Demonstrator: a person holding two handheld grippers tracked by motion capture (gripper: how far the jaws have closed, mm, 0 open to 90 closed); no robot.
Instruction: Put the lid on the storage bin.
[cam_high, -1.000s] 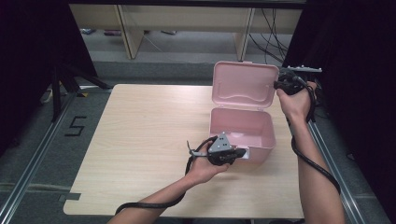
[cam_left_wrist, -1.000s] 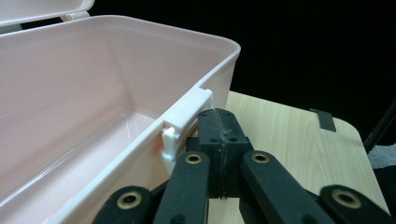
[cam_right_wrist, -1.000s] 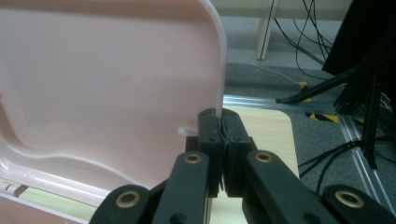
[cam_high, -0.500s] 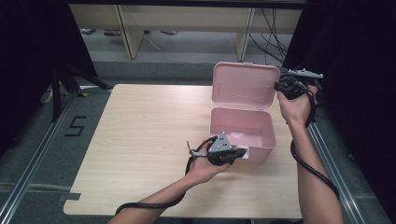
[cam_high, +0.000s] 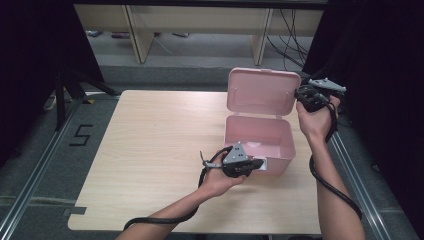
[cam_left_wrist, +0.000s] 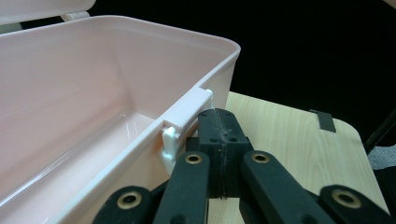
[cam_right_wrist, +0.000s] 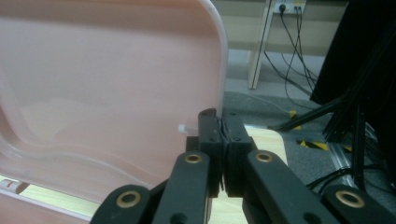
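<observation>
Pink rectangular plastic box (cam_high: 259, 142) on right half of pale wooden table (cam_high: 150, 150), hinged pink lid (cam_high: 263, 92) standing open and upright at far side. White latch tab (cam_left_wrist: 187, 119) on near front wall of box. Left gripper (cam_high: 255, 165) at that near wall, jaws fully closed, nothing between them, tips just under latch tab and against wall in left gripper view. Left hand (cam_high: 220, 176) wrapped round gripper body, forearm coming in from near edge, angled right. Right gripper (cam_right_wrist: 219, 130) at right edge of upright lid, jaws pressed together; whether lid rim pinched cannot tell. Right hand (cam_high: 314, 117) raised above table's right edge, forearm rising from near right, cable (cam_high: 330, 185) looping beside it.
</observation>
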